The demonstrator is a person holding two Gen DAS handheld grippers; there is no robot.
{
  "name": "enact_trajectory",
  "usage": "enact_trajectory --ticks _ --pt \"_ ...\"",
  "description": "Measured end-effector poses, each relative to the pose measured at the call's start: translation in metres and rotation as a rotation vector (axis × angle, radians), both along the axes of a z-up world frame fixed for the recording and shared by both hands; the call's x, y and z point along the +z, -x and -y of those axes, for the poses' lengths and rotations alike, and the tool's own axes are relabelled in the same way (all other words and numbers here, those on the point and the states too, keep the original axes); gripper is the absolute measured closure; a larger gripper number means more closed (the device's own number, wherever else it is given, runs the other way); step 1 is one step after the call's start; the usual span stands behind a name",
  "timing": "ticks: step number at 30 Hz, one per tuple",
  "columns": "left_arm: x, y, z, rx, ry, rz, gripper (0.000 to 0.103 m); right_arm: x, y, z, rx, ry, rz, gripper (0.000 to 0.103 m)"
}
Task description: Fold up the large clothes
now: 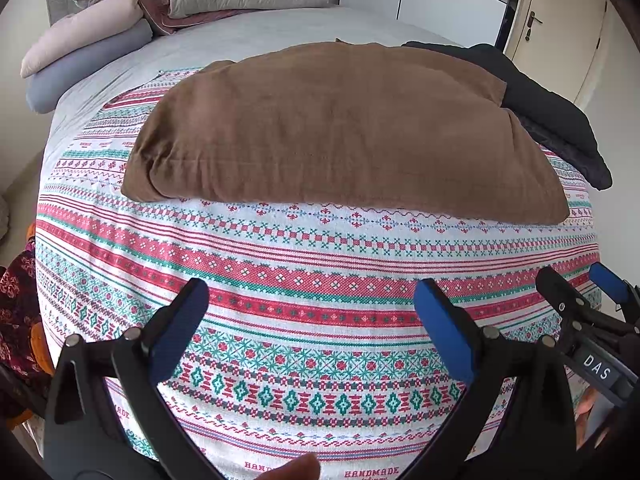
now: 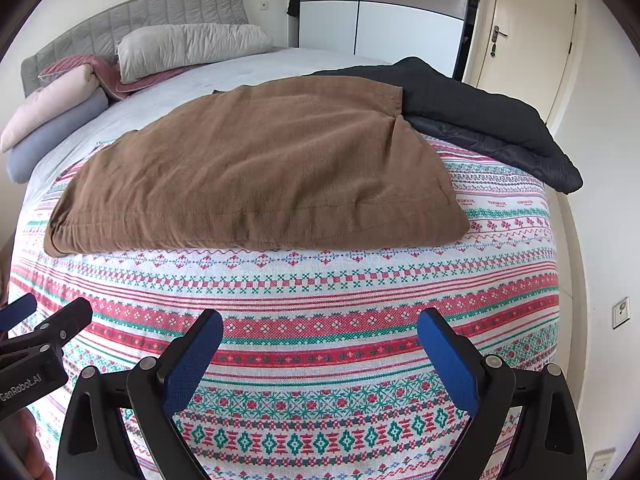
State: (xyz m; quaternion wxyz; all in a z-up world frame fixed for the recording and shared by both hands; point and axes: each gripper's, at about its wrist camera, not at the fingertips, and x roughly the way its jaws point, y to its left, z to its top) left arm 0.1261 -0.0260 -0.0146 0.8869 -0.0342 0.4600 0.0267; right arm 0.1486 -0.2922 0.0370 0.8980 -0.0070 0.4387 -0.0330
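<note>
A brown garment [image 1: 340, 128] lies folded in a thick flat bundle on the patterned cloth [image 1: 304, 272] that covers the bed; it also shows in the right wrist view [image 2: 256, 172]. A dark padded jacket [image 2: 484, 120] lies behind it on the right, partly under it; it shows in the left wrist view too [image 1: 556, 112]. My left gripper [image 1: 310, 300] is open and empty, held above the cloth in front of the brown bundle. My right gripper [image 2: 320, 332] is open and empty, beside the left one [image 2: 44, 316] and equally short of the bundle.
Pillows [image 2: 188, 48] and rolled bedding [image 1: 84, 36] lie at the headboard at the far left. A wardrobe [image 2: 380, 12] and a door [image 2: 528, 48] stand behind the bed. Dark floral fabric [image 1: 16, 312] hangs at the bed's left edge.
</note>
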Motion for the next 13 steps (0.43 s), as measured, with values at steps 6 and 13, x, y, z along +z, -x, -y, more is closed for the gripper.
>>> enact_trajectory --ticks 6,13 --pt "-0.0003 0.0002 -0.0005 0.001 -0.001 -0.002 0.001 0.0 0.0 0.0 0.001 0.002 0.0 0.004" --pt "0.0004 0.0023 0.0002 -0.006 -0.01 0.003 0.001 0.0004 0.0005 -0.0008 0.004 0.005 -0.001 0.004"
